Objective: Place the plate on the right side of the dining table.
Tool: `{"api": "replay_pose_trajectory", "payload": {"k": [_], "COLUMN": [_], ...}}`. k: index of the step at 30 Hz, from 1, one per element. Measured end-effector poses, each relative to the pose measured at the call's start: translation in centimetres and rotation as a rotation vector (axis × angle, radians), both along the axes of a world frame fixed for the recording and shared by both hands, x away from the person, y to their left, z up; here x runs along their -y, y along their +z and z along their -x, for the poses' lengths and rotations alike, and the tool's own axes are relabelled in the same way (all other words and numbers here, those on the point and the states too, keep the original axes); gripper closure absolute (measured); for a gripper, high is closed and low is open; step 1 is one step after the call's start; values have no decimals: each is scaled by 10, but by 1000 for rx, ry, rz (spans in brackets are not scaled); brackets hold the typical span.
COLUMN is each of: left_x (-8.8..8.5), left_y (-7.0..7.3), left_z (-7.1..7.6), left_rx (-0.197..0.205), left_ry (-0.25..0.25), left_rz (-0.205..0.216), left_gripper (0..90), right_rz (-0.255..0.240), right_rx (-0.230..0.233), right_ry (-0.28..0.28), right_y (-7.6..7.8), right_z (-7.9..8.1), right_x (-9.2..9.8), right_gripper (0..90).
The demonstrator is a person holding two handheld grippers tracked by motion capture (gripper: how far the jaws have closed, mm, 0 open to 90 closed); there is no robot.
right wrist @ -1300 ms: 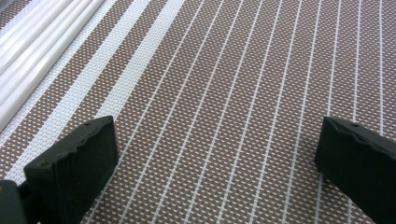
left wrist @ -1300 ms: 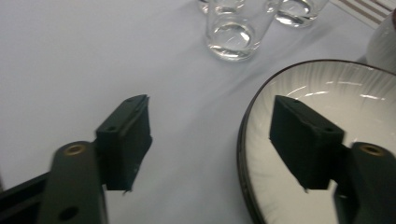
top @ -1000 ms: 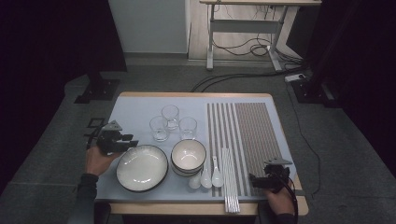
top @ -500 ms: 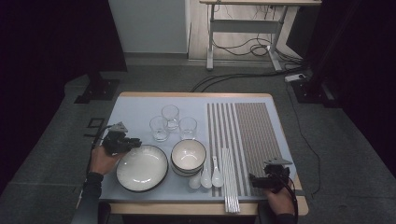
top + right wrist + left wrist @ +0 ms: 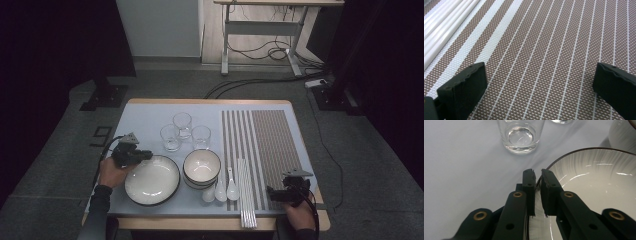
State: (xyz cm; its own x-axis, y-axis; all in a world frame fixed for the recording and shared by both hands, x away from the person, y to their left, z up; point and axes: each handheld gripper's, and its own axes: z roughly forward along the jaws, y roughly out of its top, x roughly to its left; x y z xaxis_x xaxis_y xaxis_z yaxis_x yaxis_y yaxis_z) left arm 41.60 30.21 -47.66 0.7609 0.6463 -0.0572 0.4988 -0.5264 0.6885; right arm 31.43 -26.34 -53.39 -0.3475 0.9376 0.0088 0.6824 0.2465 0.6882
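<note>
Near the front left corner of the table, the left gripper has just been closing and now pinches the near rim of the wide bowl, one jaw inside and one outside the thin edge. Such a narrow bite on a smooth glazed rim could slip once the bowl is lifted, and the far side would likely sag and pivot out of the pads; a swing could also knock the nearest glass or the stacked small bowls just beside it. The bowl is shallow and white with a dark rim line and fine radial streaks inside, glossy under the light. At the front right corner, the right gripper hovers with jaws wide apart, holding nothing, over the brown striped mat, near the white chopsticks.
</note>
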Motion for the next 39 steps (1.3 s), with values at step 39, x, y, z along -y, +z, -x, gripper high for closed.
{"api": "replay_pose_trajectory", "payload": {"k": [39], "left_x": [-1], "left_y": [0], "left_z": [8], "left_rx": [25], "left_ry": [-50], "left_rz": [-24], "left_gripper": [870], "right_rz": [0], "right_rx": [0], "right_ry": [0], "right_y": [0], "right_z": [0], "right_x": [0], "right_gripper": [0]}}
